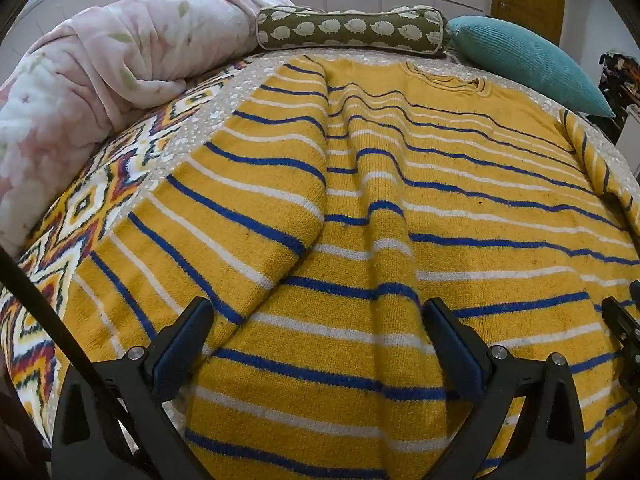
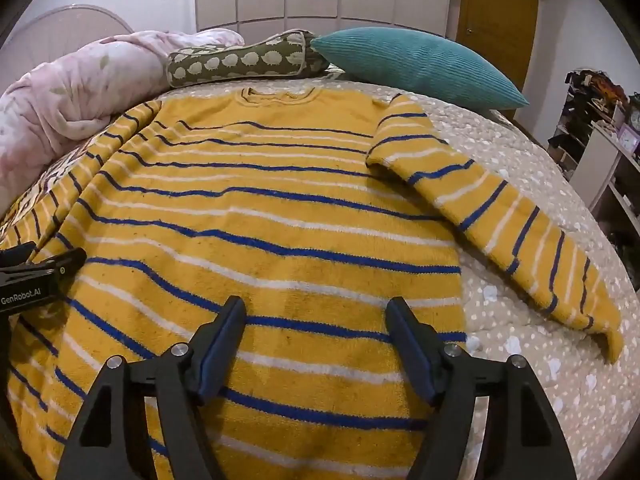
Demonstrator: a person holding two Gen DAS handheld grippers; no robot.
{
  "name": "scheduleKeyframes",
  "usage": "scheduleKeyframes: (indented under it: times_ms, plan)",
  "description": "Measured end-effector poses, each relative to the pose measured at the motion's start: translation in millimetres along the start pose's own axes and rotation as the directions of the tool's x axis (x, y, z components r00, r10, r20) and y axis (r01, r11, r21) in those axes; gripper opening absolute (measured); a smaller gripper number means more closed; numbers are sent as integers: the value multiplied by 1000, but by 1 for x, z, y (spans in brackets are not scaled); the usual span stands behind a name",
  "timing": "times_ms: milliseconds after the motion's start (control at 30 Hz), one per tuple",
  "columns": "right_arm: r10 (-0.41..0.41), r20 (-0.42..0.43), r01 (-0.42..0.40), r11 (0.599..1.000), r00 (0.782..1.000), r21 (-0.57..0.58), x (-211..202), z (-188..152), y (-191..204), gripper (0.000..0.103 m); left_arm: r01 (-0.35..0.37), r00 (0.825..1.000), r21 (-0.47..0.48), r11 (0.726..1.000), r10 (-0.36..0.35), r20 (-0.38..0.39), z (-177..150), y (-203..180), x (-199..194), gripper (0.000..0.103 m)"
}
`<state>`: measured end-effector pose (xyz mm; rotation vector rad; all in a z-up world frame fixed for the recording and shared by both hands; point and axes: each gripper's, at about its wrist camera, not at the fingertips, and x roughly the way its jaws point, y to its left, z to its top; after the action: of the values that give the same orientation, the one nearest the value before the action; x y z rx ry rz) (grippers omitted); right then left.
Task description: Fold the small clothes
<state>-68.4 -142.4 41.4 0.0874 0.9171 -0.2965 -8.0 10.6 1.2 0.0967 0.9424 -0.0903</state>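
A yellow sweater [image 1: 460, 208] with blue and white stripes lies flat on the bed, neck away from me; it also fills the right wrist view [image 2: 260, 240]. Its left sleeve [image 1: 224, 216] is folded along the body's left side. Its right sleeve [image 2: 516, 232] stretches out to the right on the bedspread. My left gripper [image 1: 316, 316] is open and empty over the sweater's lower left part. My right gripper [image 2: 316, 316] is open and empty over the lower middle of the sweater. The left gripper [image 2: 36, 272] shows at the left edge of the right wrist view.
A pink floral quilt [image 1: 92, 92] is bunched at the back left. An olive bolster [image 1: 352, 30] and a teal pillow [image 2: 416, 64] lie behind the sweater. A spotted beige bedspread [image 2: 532, 360] covers the bed. A patterned blanket [image 1: 68, 220] lies left. Shelves [image 2: 600, 152] stand right.
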Motion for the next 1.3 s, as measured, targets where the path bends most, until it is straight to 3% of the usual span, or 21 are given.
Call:
scheduleKeyframes:
  times_ms: [1033, 1300]
  plan:
    - [-19, -24, 18, 1000, 1000, -10, 1, -2, 4, 87, -1, 1000, -2, 1000, 1, 10, 3, 3, 0, 103]
    - [-17, 5, 17, 1000, 1000, -4, 1, -2, 3, 87, -7, 1000, 1, 1000, 7, 13, 2, 2, 2, 103]
